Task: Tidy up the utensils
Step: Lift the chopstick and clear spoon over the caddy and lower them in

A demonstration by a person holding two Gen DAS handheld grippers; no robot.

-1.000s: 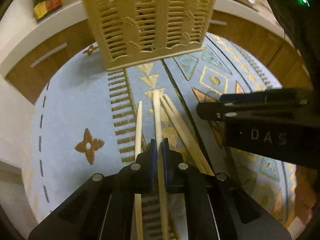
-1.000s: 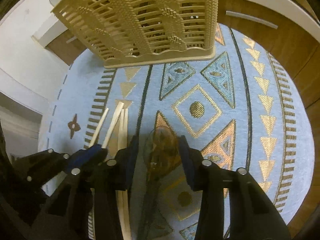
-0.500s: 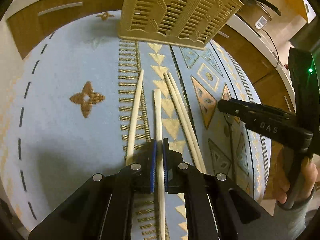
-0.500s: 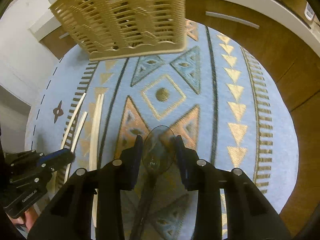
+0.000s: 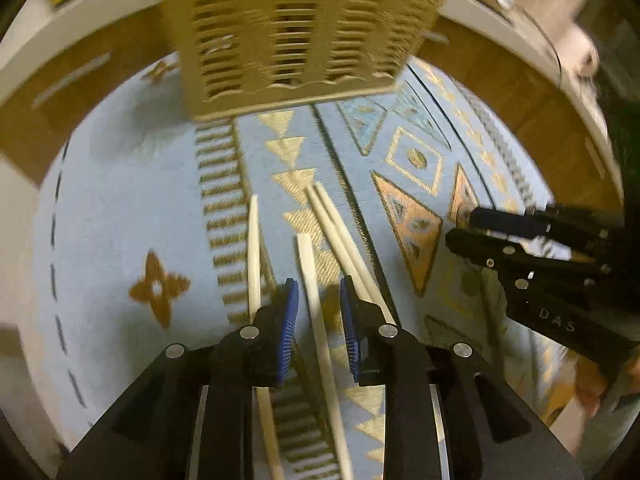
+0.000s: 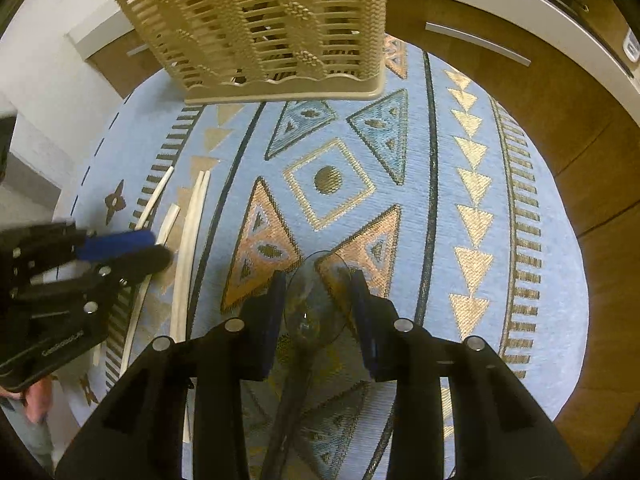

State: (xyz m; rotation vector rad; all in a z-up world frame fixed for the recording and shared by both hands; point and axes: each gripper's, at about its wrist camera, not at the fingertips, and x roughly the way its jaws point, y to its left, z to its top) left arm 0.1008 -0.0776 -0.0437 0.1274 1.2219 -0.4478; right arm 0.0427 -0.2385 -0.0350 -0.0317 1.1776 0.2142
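Several pale wooden chopsticks [image 5: 316, 300] lie on the blue patterned cloth [image 5: 120, 208]. My left gripper [image 5: 318, 296] is open, its blue pads either side of one chopstick, not gripping it. The chopsticks also show in the right wrist view [image 6: 188, 240]. My right gripper [image 6: 318, 292] is open around the bowl of a clear plastic spoon [image 6: 316, 300] lying on the cloth [image 6: 460, 200]. A beige slatted utensil basket [image 5: 296, 28] stands at the far side, also in the right wrist view [image 6: 264, 28].
The cloth covers a round table with a wooden rim [image 6: 580, 120]. White counters and wooden cabinet fronts [image 5: 72, 68] lie beyond. The right gripper's black body [image 5: 560, 272] is at the right of the left wrist view.
My left gripper has opened and let go of the chopstick, which now lies between the pads. My right gripper has opened wider around the spoon bowl. Both views shifted toward the basket.
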